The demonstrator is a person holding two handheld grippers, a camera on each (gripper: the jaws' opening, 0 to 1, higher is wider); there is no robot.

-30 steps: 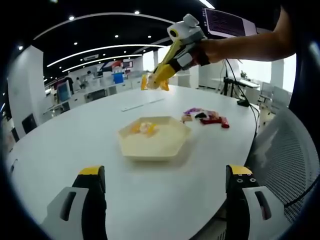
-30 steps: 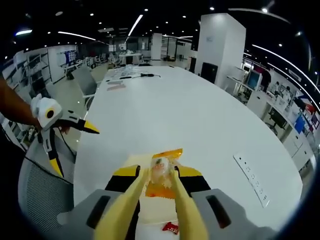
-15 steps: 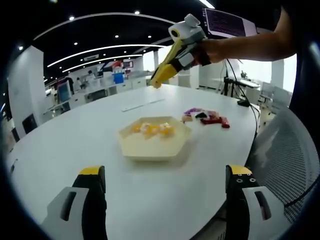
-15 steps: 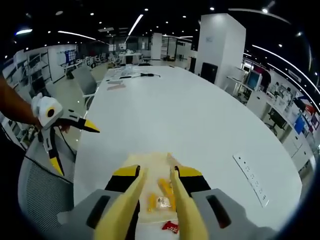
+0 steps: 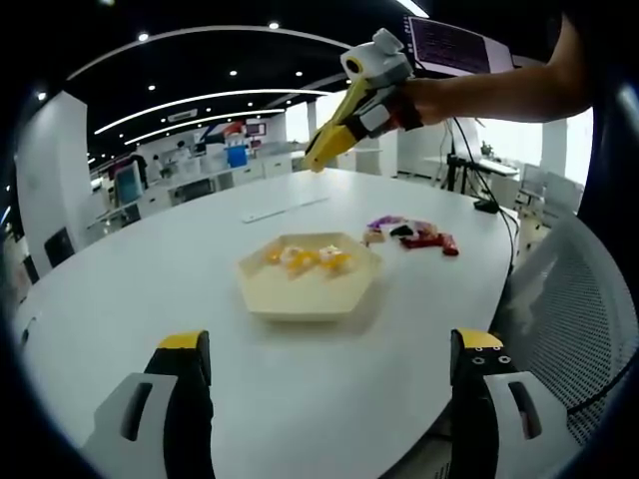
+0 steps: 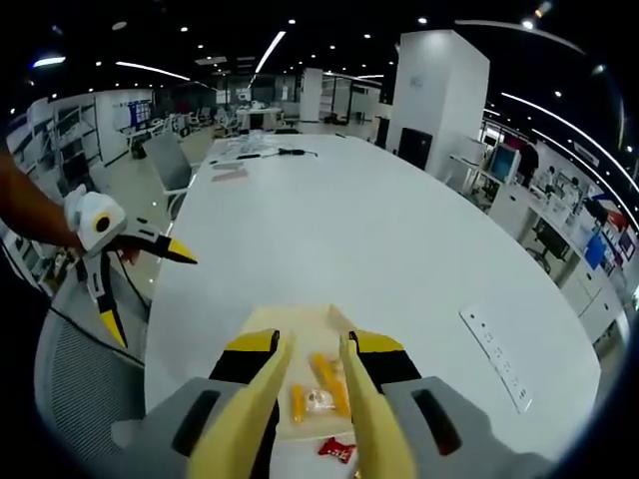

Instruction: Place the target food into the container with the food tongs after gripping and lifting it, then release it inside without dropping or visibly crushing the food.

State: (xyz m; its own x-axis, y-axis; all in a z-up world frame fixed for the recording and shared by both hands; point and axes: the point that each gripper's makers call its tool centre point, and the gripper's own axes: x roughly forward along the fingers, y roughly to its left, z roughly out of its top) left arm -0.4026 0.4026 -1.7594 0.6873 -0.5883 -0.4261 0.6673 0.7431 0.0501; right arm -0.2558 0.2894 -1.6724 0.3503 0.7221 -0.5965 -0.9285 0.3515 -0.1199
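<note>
A cream hexagonal tray [image 5: 305, 299] sits mid-table with several orange-wrapped snacks [image 5: 306, 257] lying in it. High above and behind the tray, a hand holds my right gripper [image 5: 319, 160], its yellow tongs empty. In the right gripper view the right gripper [image 6: 315, 344] hangs open over the tray [image 6: 300, 317], and the orange snacks [image 6: 321, 384] lie below between the tongs. My left gripper [image 5: 331, 344] stands open near the table's front edge, nothing between its jaws. It also shows as the left gripper [image 6: 150, 297] off the table's side.
A pile of mixed wrapped snacks [image 5: 414, 235] lies on the white table right of the tray, with a red wrapper [image 6: 337, 449] near the tray. A power strip [image 6: 494, 354] lies flat on the table. A mesh chair [image 5: 579, 299] stands beside the table's edge.
A second ago the right tongs held an orange-wrapped snack above the tray. They have let it go, and it now lies in the tray. The left gripper has not moved.
</note>
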